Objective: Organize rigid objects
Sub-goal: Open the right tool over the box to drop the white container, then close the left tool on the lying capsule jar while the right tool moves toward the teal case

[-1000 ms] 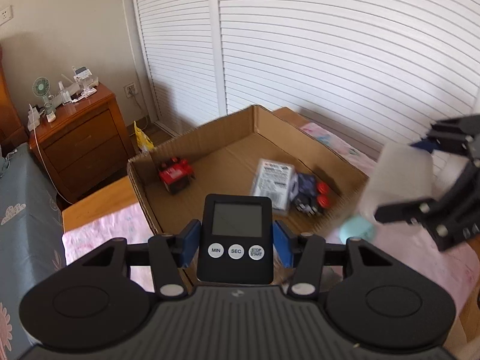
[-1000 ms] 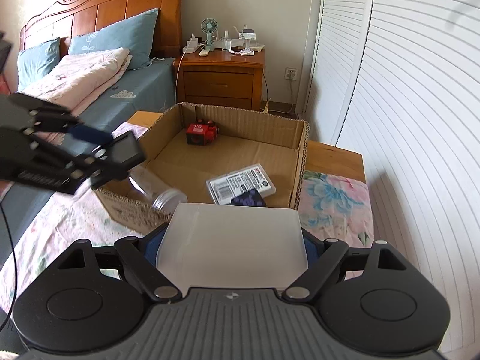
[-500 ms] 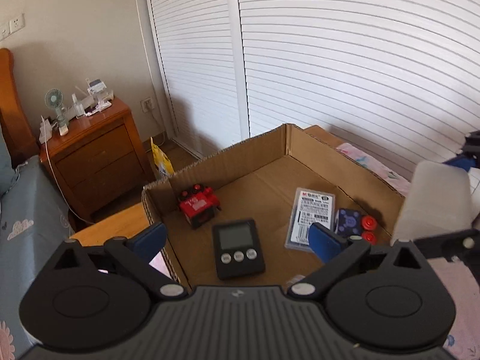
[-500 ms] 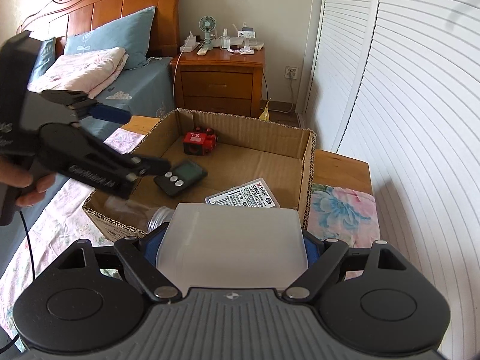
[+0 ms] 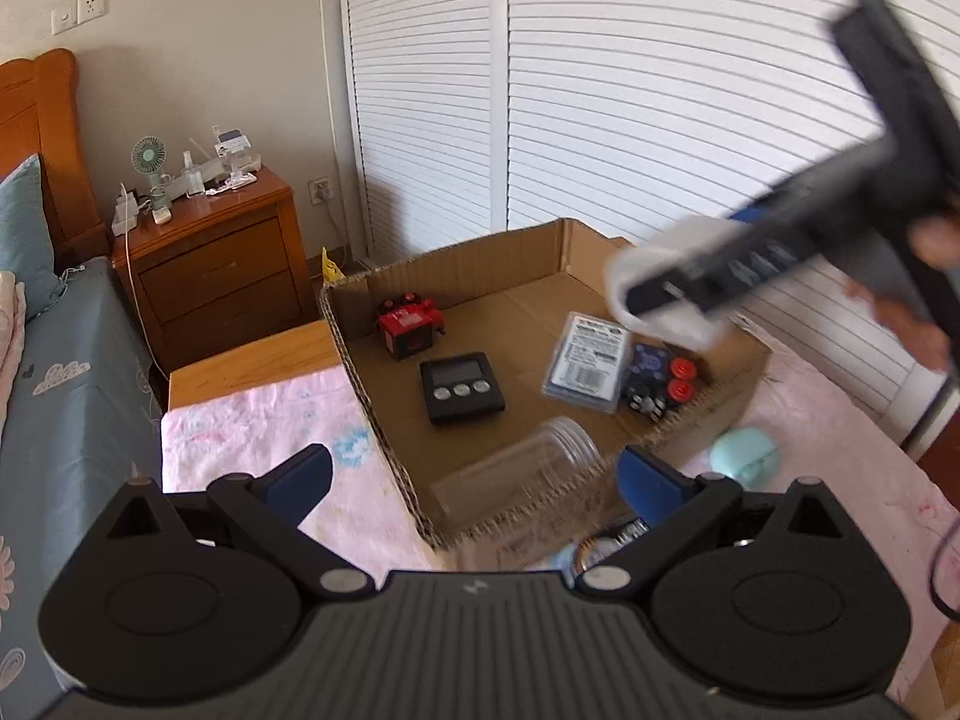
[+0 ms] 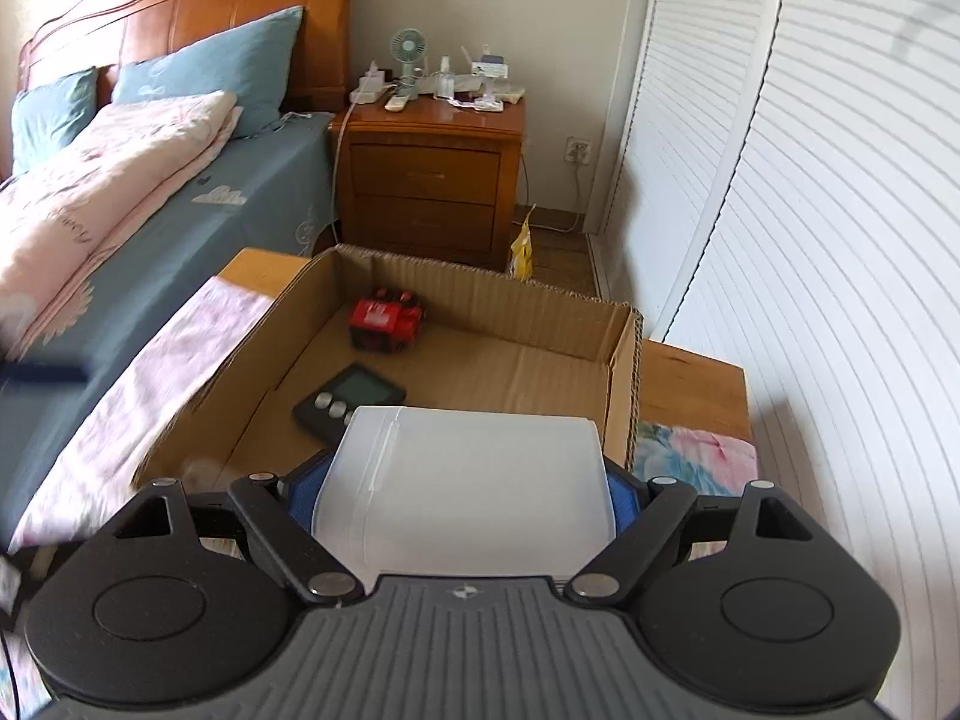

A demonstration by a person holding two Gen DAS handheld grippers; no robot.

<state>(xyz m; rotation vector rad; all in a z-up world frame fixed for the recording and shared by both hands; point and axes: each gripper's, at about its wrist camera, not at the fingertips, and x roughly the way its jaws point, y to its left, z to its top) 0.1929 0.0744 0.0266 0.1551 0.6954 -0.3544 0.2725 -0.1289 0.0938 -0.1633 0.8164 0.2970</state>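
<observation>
Released by the left gripper point(image 5: 474, 474), whose fingers now stand wide and empty, the black timer point(image 5: 461, 386) lies in the cardboard box point(image 5: 384, 420) beside the red toy point(image 5: 410, 331); the right gripper point(image 6: 465, 495) holds the white container point(image 6: 474, 480) above the box.

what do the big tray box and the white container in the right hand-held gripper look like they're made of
Tray box: corrugated cardboard, matte brown; fluting shows along its cut rims.
White container: probably plastic, frosted and semi-translucent, with smooth rounded corners.
</observation>
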